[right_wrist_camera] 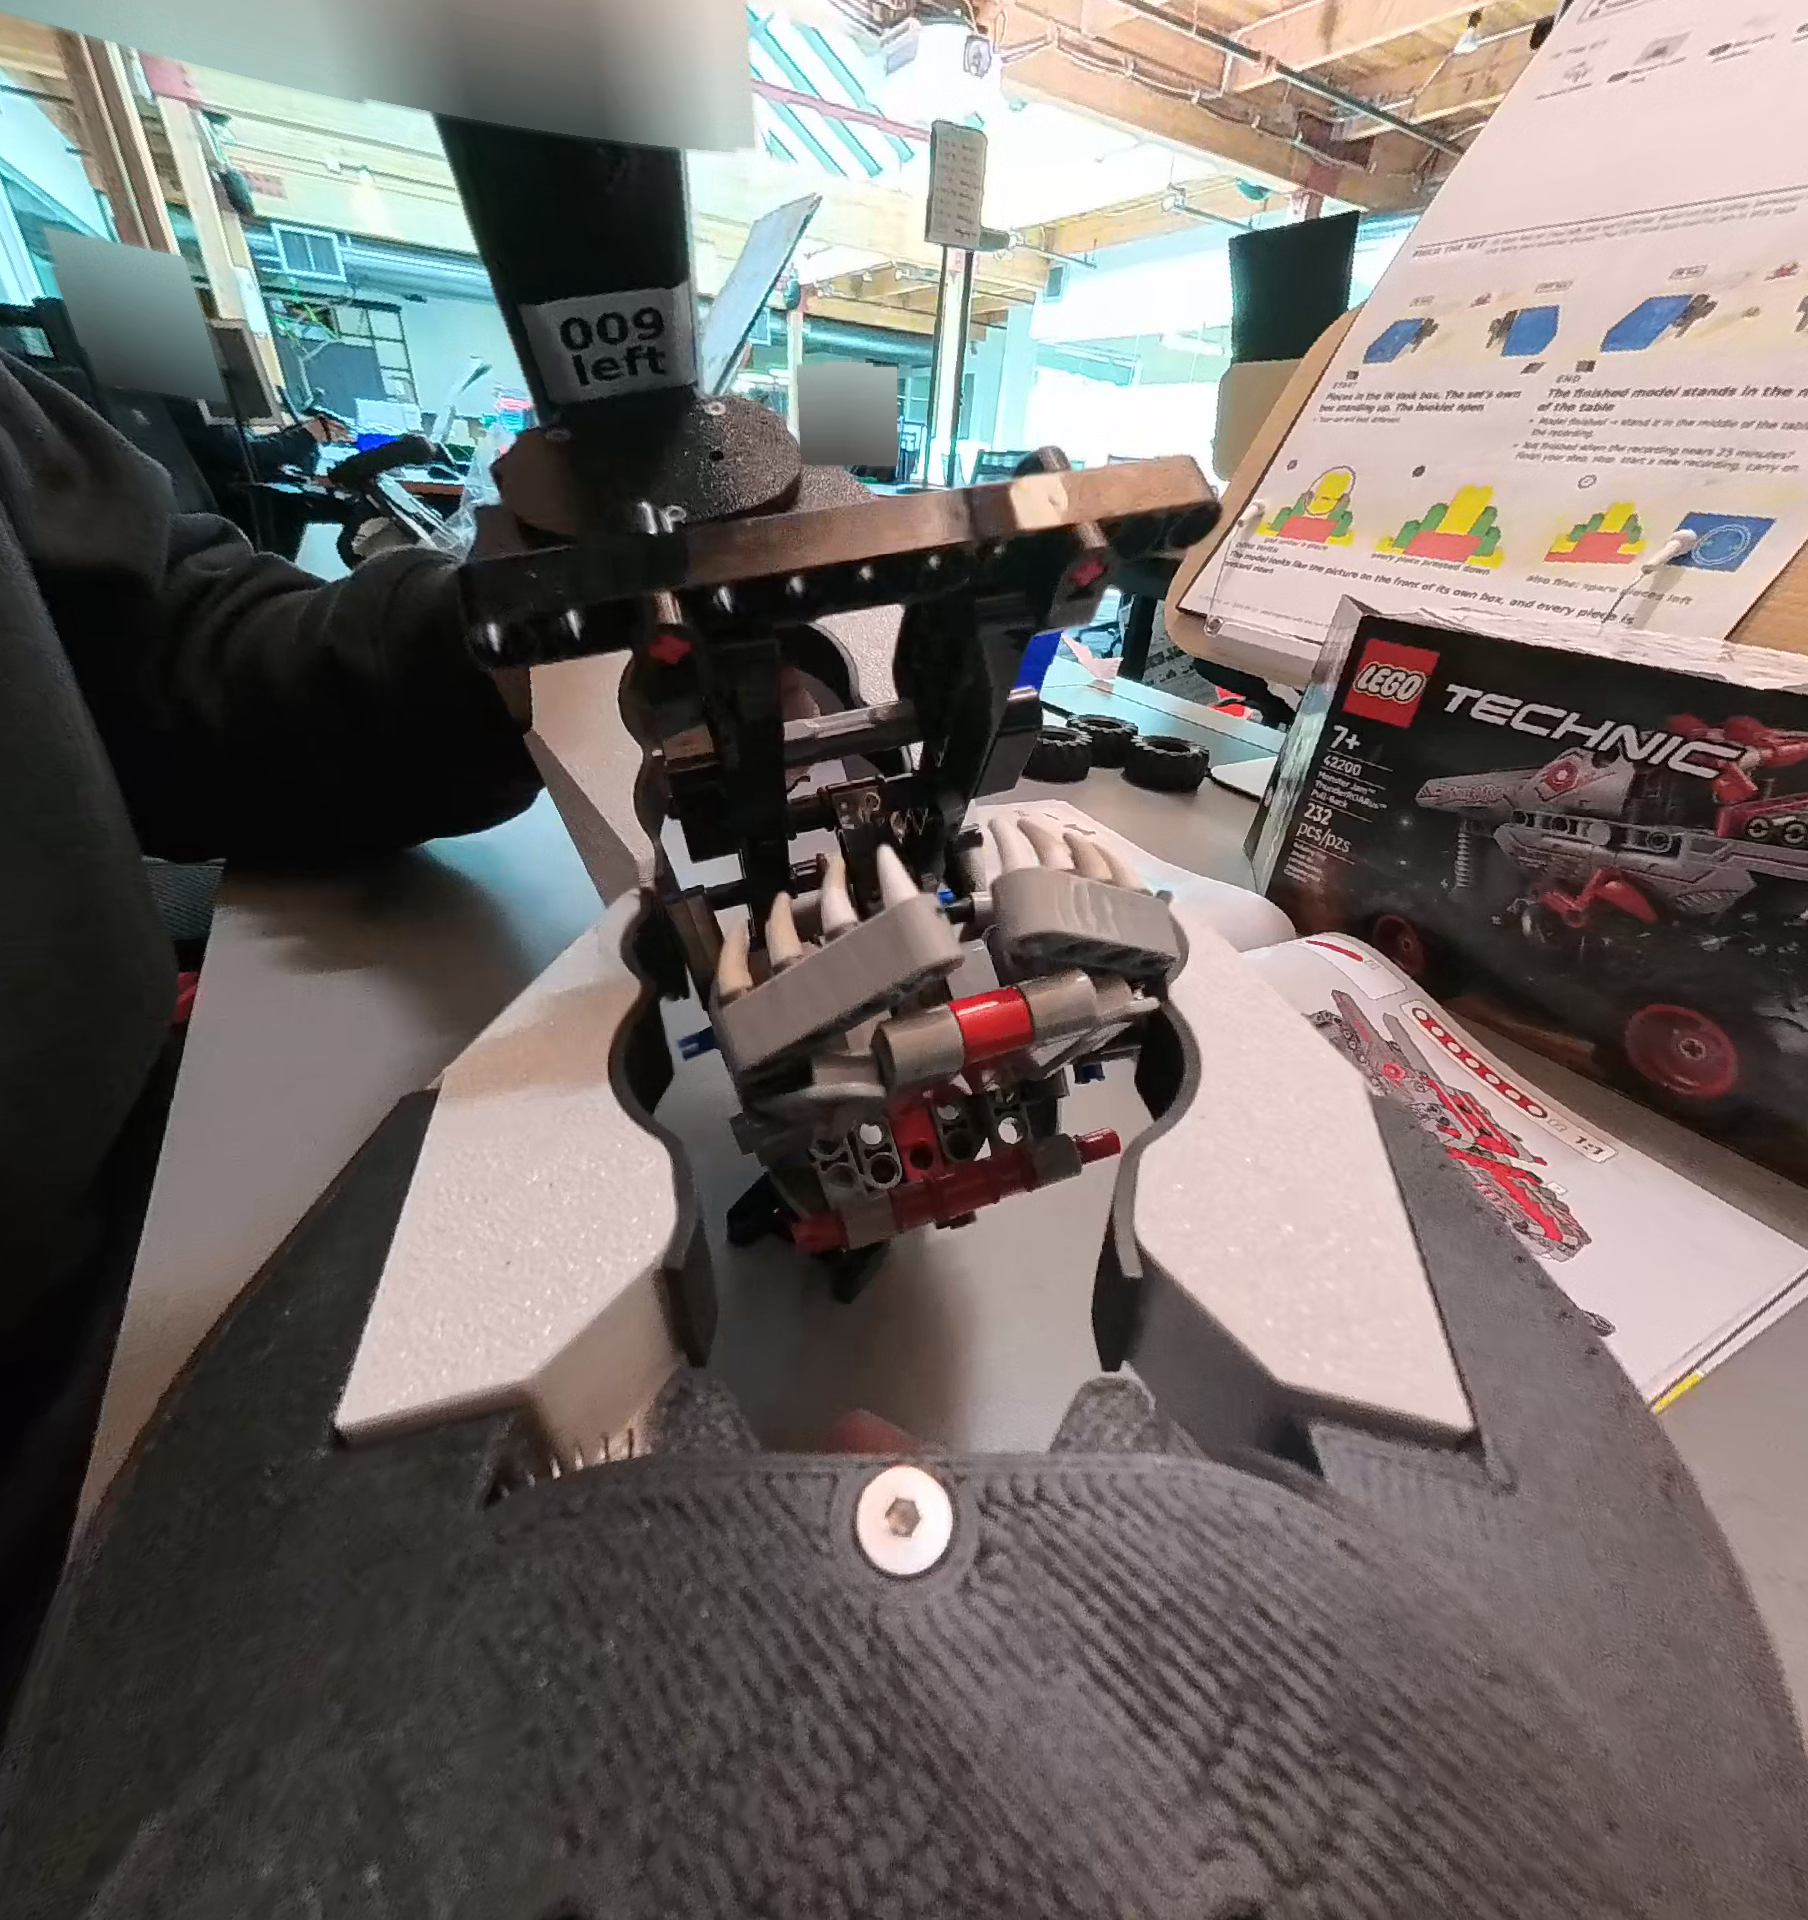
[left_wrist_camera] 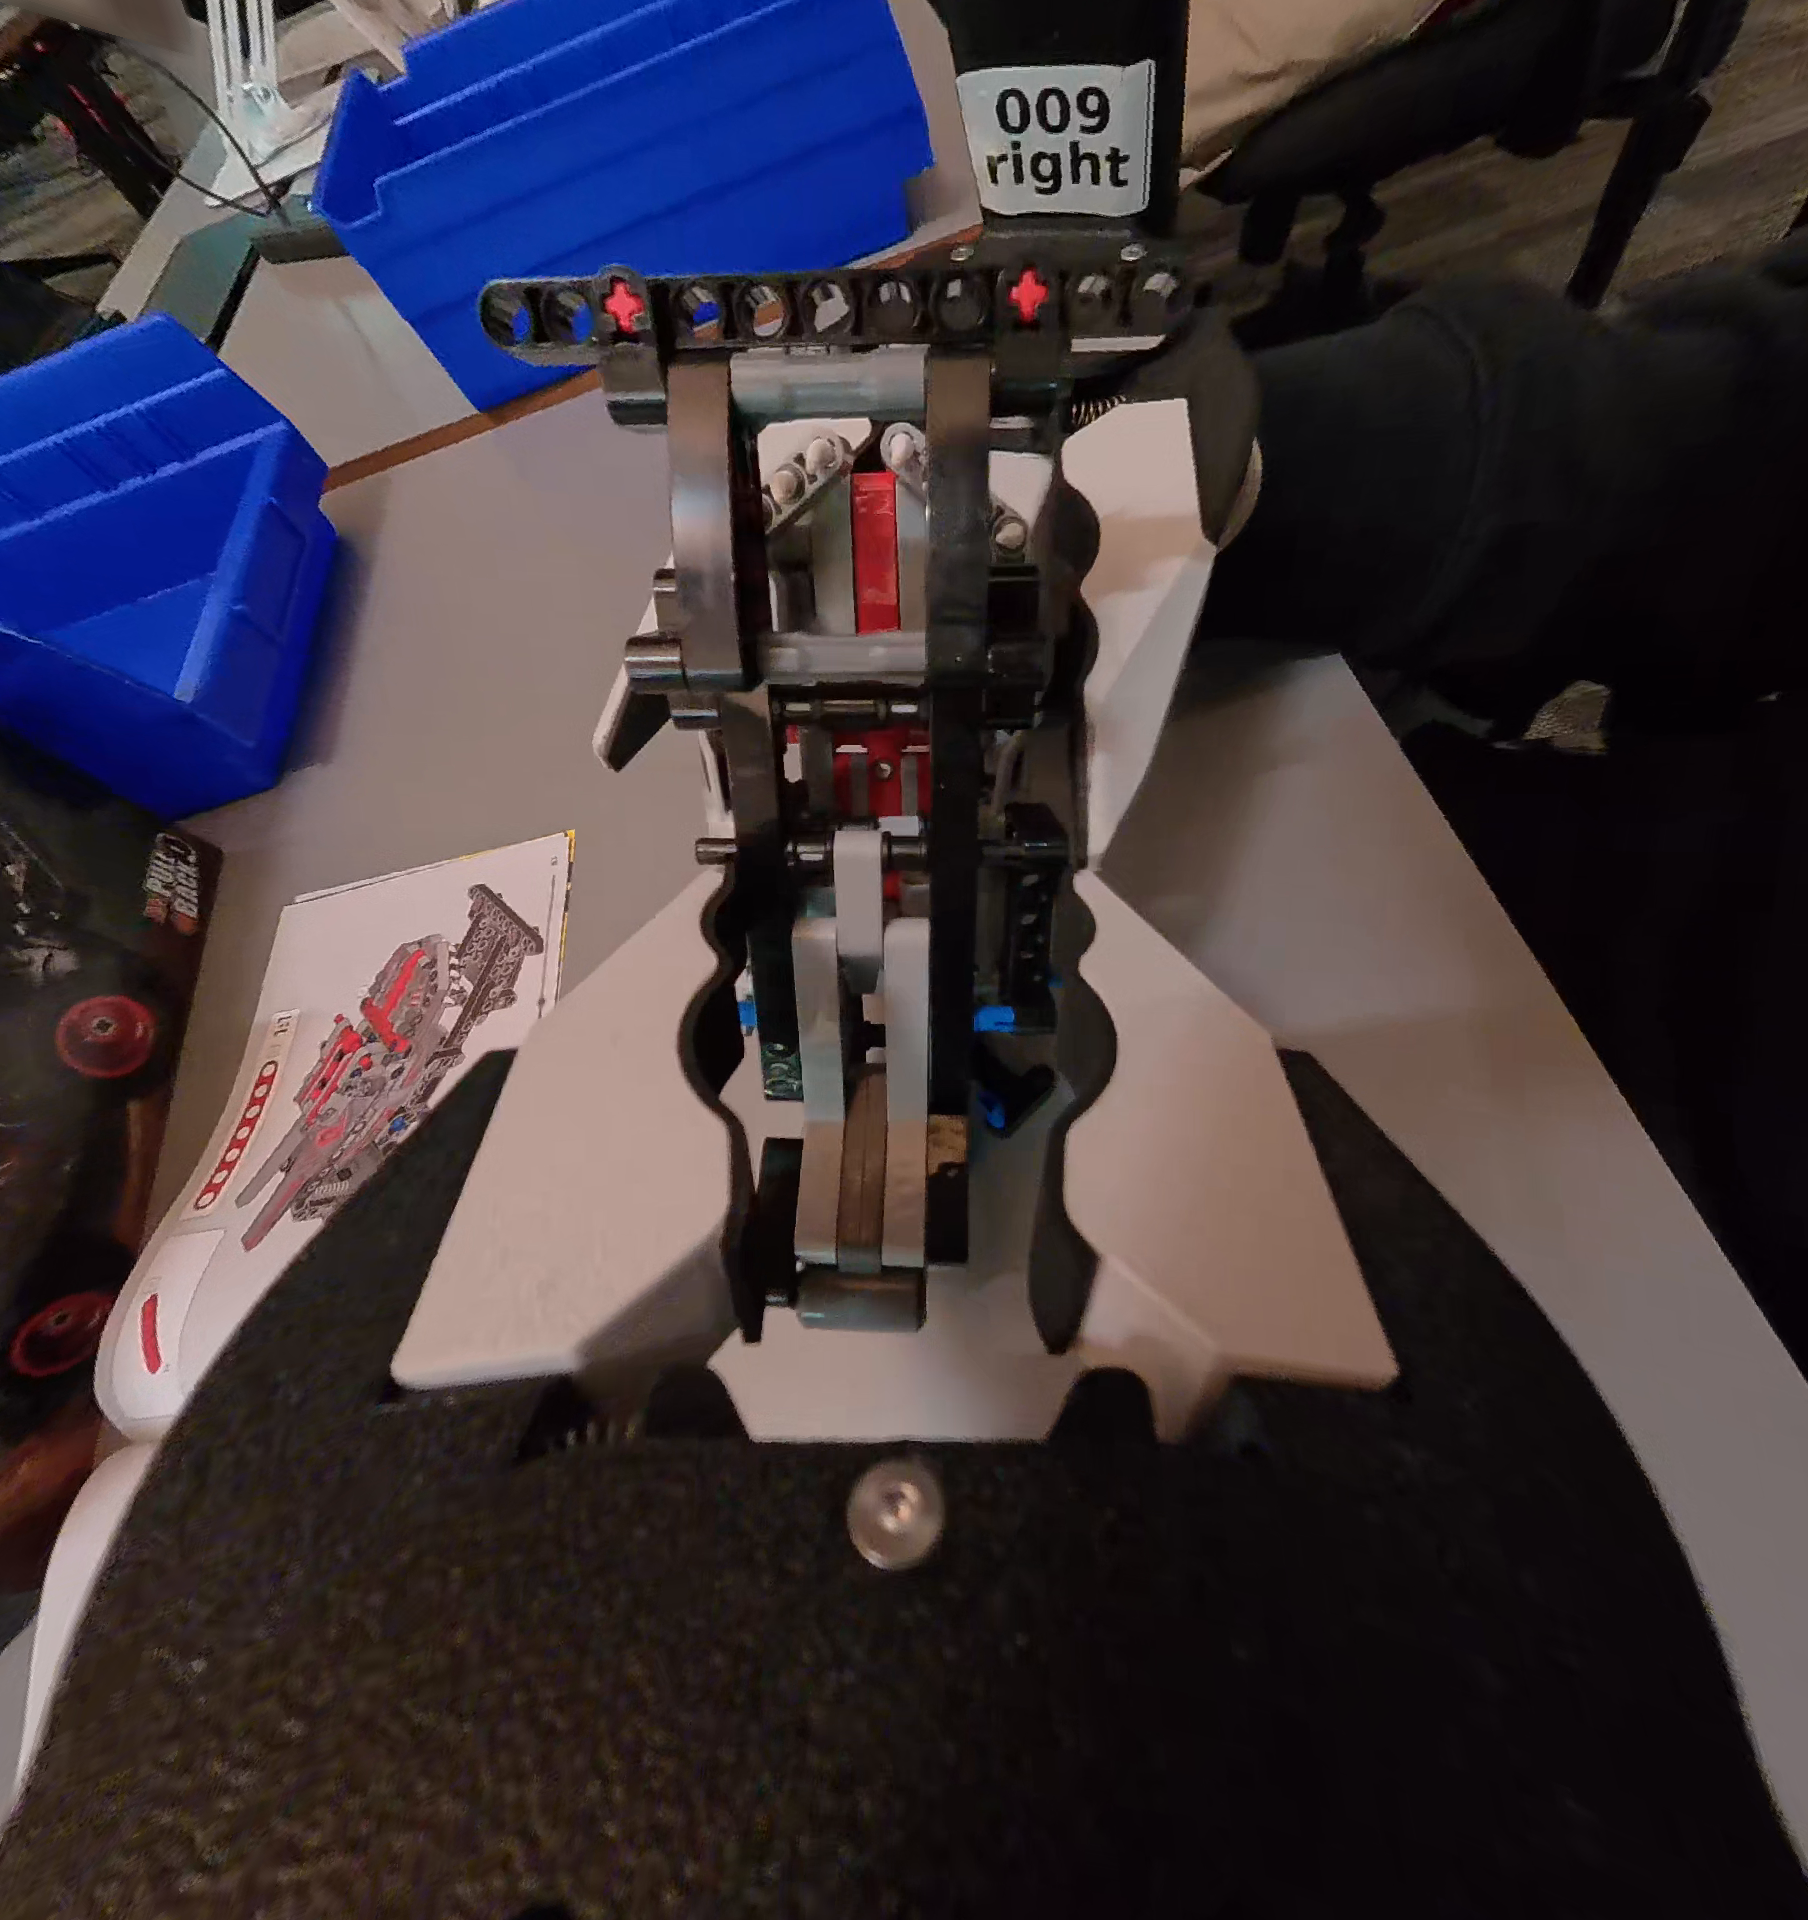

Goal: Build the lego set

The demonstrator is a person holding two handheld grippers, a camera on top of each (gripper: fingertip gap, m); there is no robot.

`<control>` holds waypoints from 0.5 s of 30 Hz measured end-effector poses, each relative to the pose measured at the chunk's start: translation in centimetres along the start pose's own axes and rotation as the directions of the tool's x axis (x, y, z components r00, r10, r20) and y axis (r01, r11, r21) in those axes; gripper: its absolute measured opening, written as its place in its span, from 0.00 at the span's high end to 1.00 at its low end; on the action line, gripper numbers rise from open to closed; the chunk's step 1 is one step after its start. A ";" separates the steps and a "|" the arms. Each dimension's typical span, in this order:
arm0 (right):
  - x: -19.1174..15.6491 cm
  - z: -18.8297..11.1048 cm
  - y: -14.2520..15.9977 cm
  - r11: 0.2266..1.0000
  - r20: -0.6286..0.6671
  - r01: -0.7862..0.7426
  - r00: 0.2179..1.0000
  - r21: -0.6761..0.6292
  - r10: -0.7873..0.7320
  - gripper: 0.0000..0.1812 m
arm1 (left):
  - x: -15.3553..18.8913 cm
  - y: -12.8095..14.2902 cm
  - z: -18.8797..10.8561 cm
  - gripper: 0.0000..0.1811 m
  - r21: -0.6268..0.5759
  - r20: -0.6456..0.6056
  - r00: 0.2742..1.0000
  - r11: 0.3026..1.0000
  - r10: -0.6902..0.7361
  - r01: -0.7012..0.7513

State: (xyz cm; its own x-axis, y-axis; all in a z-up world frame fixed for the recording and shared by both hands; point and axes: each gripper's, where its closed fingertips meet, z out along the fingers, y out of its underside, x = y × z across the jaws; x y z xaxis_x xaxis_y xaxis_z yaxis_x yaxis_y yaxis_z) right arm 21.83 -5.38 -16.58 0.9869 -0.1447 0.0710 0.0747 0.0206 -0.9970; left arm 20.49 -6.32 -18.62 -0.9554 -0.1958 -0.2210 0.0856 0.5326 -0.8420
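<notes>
A: Where is the lego model [left_wrist_camera: 858, 727]?
B: Above the worktop [left_wrist_camera: 484, 582], lengthwise between both tools, the open booklet [left_wrist_camera: 380, 1018] to one side.
A: The left tool [left_wrist_camera: 895, 1039]?
B: Its fingers clamp the model's sides.
A: The right tool [right_wrist_camera: 900, 1091]?
B: Its fingers flank the toothed grey end; contact cannot be told.

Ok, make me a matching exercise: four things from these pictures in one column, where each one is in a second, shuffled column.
Things:
1. lego model
2. blue bins
3. lego box
4. loose black tyres

Places:
A. standing upright on the table, behind the open booklet
B. between the fingers of both grippers
C. lying on the table beyond the model, in the right wrist view
D. on the table to the left, in the left wrist view

Pairs: 1-B, 2-D, 3-A, 4-C
</notes>
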 end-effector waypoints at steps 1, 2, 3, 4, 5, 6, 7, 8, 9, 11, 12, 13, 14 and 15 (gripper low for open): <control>0.0 0.0 0.0 1.000 -0.001 0.002 1.000 0.002 -0.002 0.49 | 0.0 0.0 0.0 0.69 0.002 0.002 1.000 1.000 0.004 -0.004; 0.0 0.0 0.0 1.000 -0.003 0.007 1.000 0.003 -0.007 0.49 | 0.0 0.0 0.0 0.69 0.005 0.001 1.000 1.000 0.009 -0.009; -0.1 -0.1 -0.1 1.000 -0.003 0.014 1.000 0.007 -0.014 0.50 | 0.1 0.0 0.0 0.69 0.007 -0.006 1.000 1.000 0.011 -0.011; -0.2 -0.1 -0.2 1.000 -0.003 0.020 1.000 0.012 -0.020 0.51 | 0.2 -0.1 -0.1 0.68 0.009 -0.015 1.000 1.000 0.007 -0.007; -0.3 -0.2 -0.2 1.000 0.002 0.023 1.000 0.018 -0.023 0.52 | 0.3 -0.1 -0.1 0.68 0.009 -0.023 1.000 1.000 -0.003 0.004; -0.3 -0.2 -0.3 0.999 0.004 0.027 1.000 0.020 -0.027 0.52 | 0.2 -0.1 -0.2 0.67 0.012 -0.026 0.999 1.000 -0.020 0.020; -0.4 -0.2 -0.3 0.999 0.003 0.032 0.999 0.021 -0.032 0.52 | -0.1 -0.2 -0.2 0.63 0.024 -0.019 0.999 0.999 -0.044 0.044; -0.4 -0.2 -0.4 0.999 0.008 0.034 0.999 0.028 -0.034 0.53 | -0.2 -0.2 -0.2 0.60 0.026 -0.022 0.998 0.998 -0.064 0.065; -0.5 -0.3 -0.4 0.999 0.009 0.035 0.999 0.031 -0.035 0.54 | -0.3 -0.2 -0.2 0.59 0.030 -0.025 0.997 0.996 -0.079 0.080; -0.5 -0.3 -0.4 0.999 0.008 0.034 0.999 0.032 -0.034 0.54 | -0.2 -0.3 -0.2 0.60 0.039 -0.024 0.997 0.997 -0.068 0.069; -0.5 -0.3 -0.4 0.999 0.011 0.033 0.999 0.033 -0.034 0.55 | 0.1 -0.5 -0.2 0.63 0.048 -0.036 0.998 0.998 -0.048 0.050; -0.5 -0.3 -0.5 0.999 0.010 0.033 0.999 0.036 -0.033 0.56 | 0.1 -0.6 -0.2 0.63 0.052 -0.027 0.999 0.998 -0.029 0.030; -0.5 -0.4 -0.5 0.999 0.011 0.032 0.999 0.036 -0.033 0.56 | 0.0 -0.6 -0.2 0.63 0.051 -0.019 1.000 0.999 -0.016 0.017; -0.5 -0.3 -0.5 0.999 0.011 0.033 0.999 0.036 -0.033 0.56 | 0.1 -0.7 -0.3 0.63 0.052 -0.016 1.000 0.999 -0.012 0.013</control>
State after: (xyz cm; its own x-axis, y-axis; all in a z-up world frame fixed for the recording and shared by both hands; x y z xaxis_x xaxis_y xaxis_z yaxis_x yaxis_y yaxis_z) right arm 21.27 -5.66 -16.15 0.9854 -0.1343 0.1044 0.1121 0.0510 -0.9924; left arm 20.31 -6.46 -17.94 -0.9609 -0.1887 -0.2027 0.0878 0.4866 -0.8692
